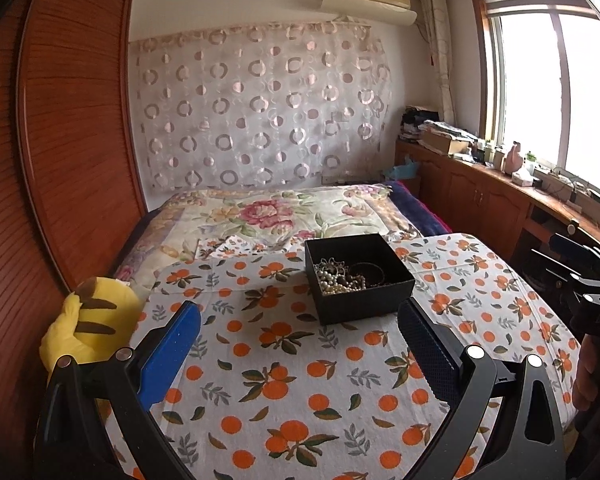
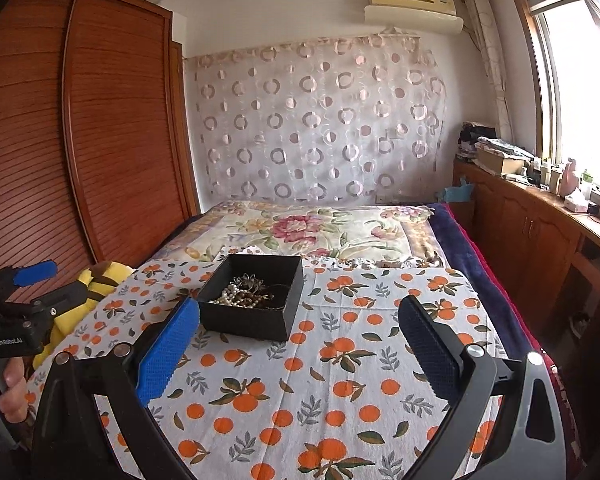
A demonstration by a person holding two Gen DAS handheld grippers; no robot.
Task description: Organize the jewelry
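Note:
A black open box (image 1: 356, 276) sits on the orange-print cloth (image 1: 284, 380) on the bed. In it lies a tangle of jewelry (image 1: 340, 276): pearl strands, dark beads and a silver piece. The box also shows in the right wrist view (image 2: 252, 300), with the jewelry (image 2: 244, 292) inside. My left gripper (image 1: 300, 320) is open and empty, held above the cloth just short of the box. My right gripper (image 2: 300, 320) is open and empty, to the right of the box. Each gripper shows at the edge of the other's view: the right gripper (image 1: 580, 276) and the left gripper (image 2: 24, 284).
A yellow plush toy (image 1: 88, 320) lies at the cloth's left edge by the wooden wardrobe (image 1: 60, 140). A floral quilt (image 1: 276, 212) covers the bed behind the box. A wooden counter (image 1: 500, 184) with clutter runs under the window on the right.

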